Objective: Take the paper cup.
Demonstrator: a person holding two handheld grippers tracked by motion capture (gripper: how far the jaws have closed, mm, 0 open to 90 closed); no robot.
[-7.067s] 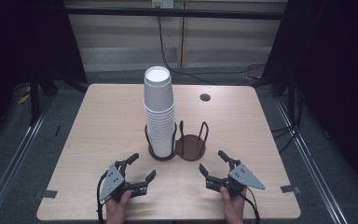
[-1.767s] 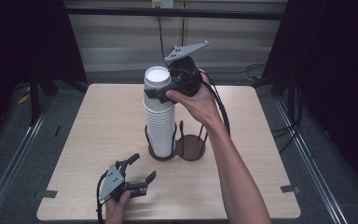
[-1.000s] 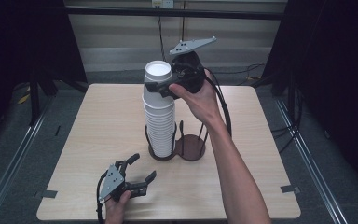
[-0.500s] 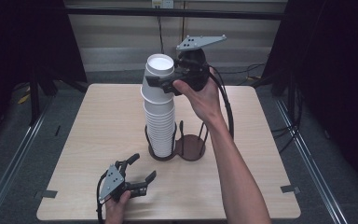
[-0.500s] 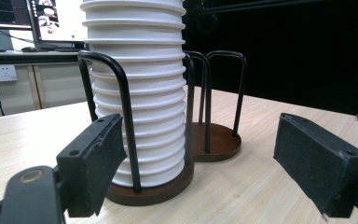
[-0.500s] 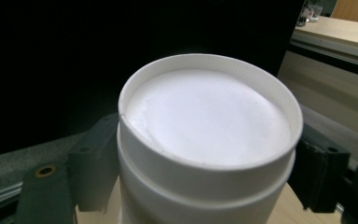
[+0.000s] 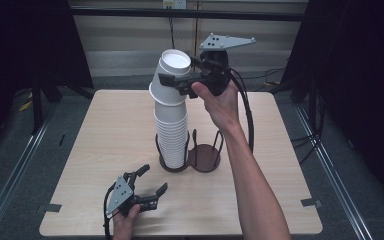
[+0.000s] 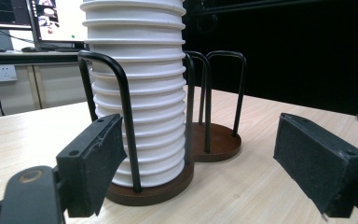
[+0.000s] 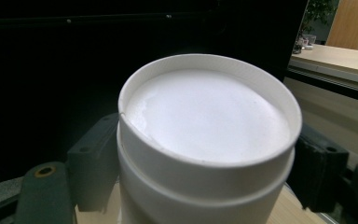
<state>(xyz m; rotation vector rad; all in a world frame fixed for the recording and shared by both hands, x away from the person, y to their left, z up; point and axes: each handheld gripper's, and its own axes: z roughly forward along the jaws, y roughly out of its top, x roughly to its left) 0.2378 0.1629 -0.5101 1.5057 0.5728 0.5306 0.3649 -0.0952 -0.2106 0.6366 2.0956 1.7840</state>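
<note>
A tall stack of upturned white paper cups (image 7: 171, 135) stands in the left ring of a dark wire cup holder (image 7: 205, 157) in mid-table. My right gripper (image 7: 172, 81) is shut on the top cup (image 7: 172, 75), which is tilted and lifted partly off the stack. In the right gripper view the cup's base (image 9: 205, 116) sits between the pads (image 9: 93, 158). My left gripper (image 7: 152, 181) rests open on the table near the front edge. Its jaws frame the stack (image 8: 140, 93) and the holder's wire loops (image 8: 121, 93), apart from both.
The holder's right ring (image 8: 219, 140) is bare. The wooden table (image 7: 290, 165) has free room on both sides of the holder. A cable hangs from the right gripper down along the forearm (image 7: 250, 125). Dark curtains and metal rails surround the table.
The right gripper has raised the top cup higher off the stack and tilted it. The left gripper has not moved.
</note>
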